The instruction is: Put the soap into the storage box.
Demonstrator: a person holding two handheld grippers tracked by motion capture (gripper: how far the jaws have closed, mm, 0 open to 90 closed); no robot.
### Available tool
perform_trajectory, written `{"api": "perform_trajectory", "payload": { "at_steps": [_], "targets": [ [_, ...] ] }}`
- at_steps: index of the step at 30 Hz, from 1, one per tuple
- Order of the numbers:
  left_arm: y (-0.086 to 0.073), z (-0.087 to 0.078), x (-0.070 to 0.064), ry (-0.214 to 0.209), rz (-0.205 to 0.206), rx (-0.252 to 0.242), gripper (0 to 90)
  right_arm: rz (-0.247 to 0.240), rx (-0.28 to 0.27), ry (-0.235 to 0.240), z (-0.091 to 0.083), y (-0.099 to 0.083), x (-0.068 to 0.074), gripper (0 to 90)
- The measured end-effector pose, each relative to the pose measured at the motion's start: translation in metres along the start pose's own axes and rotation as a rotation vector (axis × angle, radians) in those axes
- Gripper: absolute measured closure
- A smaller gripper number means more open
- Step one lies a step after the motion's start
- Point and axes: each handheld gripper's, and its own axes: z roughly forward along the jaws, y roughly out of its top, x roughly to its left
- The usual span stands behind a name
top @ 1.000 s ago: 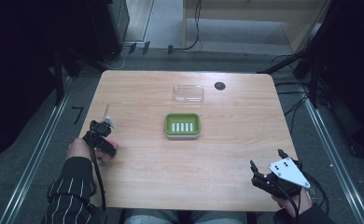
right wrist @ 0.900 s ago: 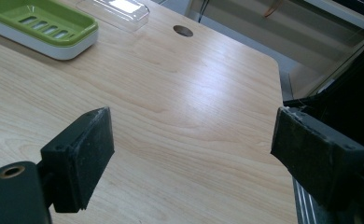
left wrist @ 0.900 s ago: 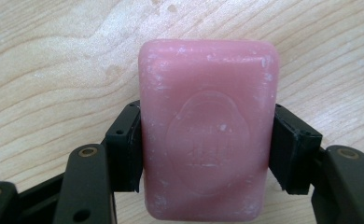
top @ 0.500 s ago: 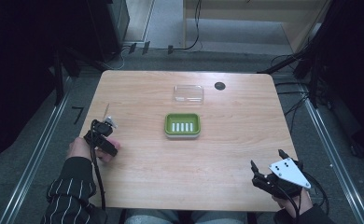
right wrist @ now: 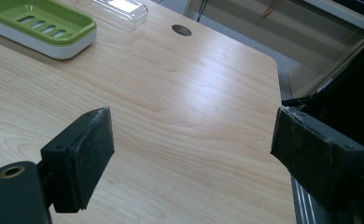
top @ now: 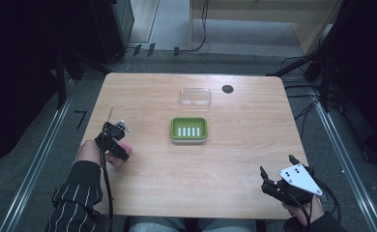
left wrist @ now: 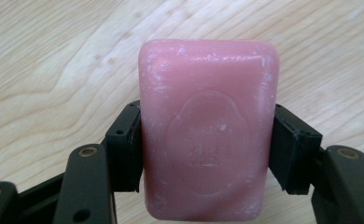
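Observation:
A pink bar of soap (left wrist: 208,126) with an embossed oval stamp lies flat on the wooden table, and my left gripper (left wrist: 206,144) is shut on its two long sides. In the high view the left gripper (top: 112,139) sits at the table's left edge, well left of the green soap dish (top: 189,129). The dish is slotted, holds nothing, and stands at the table's middle. My right gripper (top: 277,166) hovers open over the near right corner. Nothing sits between the right gripper (right wrist: 194,149) jaws, and the soap dish (right wrist: 40,28) lies far off to its upper left.
A clear plastic lid (top: 195,96) lies behind the dish, also seen as the lid (right wrist: 112,11) in the right gripper view. A round cable hole (top: 227,89) is beside it. The table's right edge (right wrist: 283,116) runs close to the right gripper.

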Motion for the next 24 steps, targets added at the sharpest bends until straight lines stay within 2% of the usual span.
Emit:
{"api": "perform_trajectory", "payload": {
  "at_steps": [2, 7, 12, 24],
  "targets": [
    [0.004, 0.0, -0.006, -0.009, 0.031, 0.008, 38.3, -0.002, -0.001, 0.001, 0.0, 0.0, 0.0, 13.9],
    [0.01, -0.002, -0.011, -0.023, 0.056, 0.007, 38.3, -0.006, -0.001, 0.003, 0.0, 0.0, 0.0, 13.9],
    [0.018, -0.004, -0.017, -0.018, 0.095, 0.014, 38.3, -0.009, 0.0, 0.003, 0.0, 0.0, 0.0, 13.9],
    [0.029, -0.007, -0.023, -0.024, 0.151, 0.025, 38.3, -0.007, 0.001, 0.005, 0.0, 0.0, 0.0, 13.9]
  ]
}}
